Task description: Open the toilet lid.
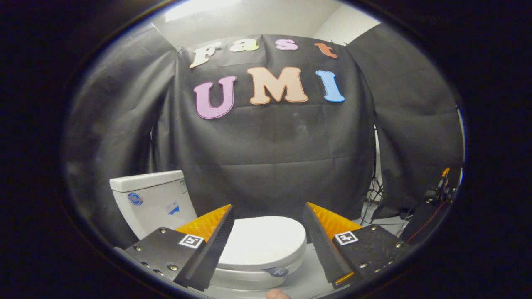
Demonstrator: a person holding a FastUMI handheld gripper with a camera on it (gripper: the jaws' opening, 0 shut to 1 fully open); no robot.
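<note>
Toilet lid (pixel 264 236) down flat on the bowl, seen between and just beyond the fingers; tank (pixel 151 199) behind it to one side. Gripper (pixel 268 232) spread wide, holding nothing. Best bet: drop low, catch the lid's front lip, lift in an arc toward the tank.

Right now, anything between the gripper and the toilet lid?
Nothing visible. The gripper is open, fingers spread apart, and the closed toilet lid lies in plain sight between and just beyond them. The tank stands behind the lid, off to one side.
</note>
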